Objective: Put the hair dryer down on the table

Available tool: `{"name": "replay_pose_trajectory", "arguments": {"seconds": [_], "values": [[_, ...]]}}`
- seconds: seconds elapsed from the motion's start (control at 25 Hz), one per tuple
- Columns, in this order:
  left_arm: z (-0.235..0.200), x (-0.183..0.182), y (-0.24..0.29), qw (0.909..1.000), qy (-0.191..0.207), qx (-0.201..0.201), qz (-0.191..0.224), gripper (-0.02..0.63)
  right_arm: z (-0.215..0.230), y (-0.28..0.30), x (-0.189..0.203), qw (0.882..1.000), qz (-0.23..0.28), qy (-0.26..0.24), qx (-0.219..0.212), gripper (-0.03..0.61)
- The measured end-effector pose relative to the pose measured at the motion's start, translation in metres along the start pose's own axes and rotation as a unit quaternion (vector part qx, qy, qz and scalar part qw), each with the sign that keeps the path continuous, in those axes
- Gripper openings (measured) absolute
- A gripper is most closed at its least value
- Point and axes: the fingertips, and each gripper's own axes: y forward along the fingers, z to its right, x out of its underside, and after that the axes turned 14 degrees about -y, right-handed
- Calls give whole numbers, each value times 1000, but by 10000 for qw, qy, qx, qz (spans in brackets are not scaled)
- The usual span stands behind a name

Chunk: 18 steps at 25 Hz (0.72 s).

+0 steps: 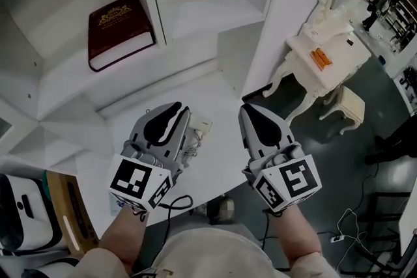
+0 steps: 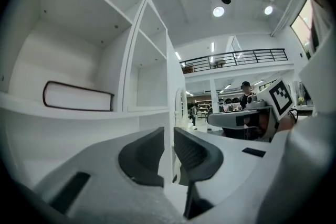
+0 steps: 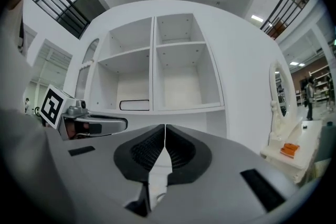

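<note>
Red book [image 1: 120, 29] lies in shelf cubby [image 1: 45, 29], cover shown only in head view; left tool [image 1: 177, 107] barely parted, right tool [image 1: 247, 109] clenched, both empty.

No word, number or brand can be read anywhere in these views. The dark red book [image 1: 120, 29], lying flat in the left compartment of the white shelf unit [image 1: 195, 10], bears a gold emblem and a line of gold lettering on its cover, all too small to make out. In the left gripper view the side of it that faces out shows no print. The marker cube [image 1: 139, 182] on the left gripper [image 1: 171, 112] and the one on the right gripper [image 1: 251, 111] show black-and-white square patterns, codes rather than letters.
</note>
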Motion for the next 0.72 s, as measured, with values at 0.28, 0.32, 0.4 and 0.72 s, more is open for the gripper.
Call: {"name": "replay_pose_trajectory", "arguments": {"seconds": [0.28,0.32,0.4,0.72], "values": [[26,-33,-30,9974,559,-60,449,37,-5,-34,-49,9989,425,-143,-105,21],[34,-38,-35,9972,564,-63,490,31,-6,-38,-54,9987,456,-197,-95,21],[50,-42,-43,9977,433,11,513,25,-7,-47,-61,9984,506,-232,-85,21],[77,-38,-59,9959,501,180,732,14,-21,-70,-44,9987,368,-244,-244,21]]}}
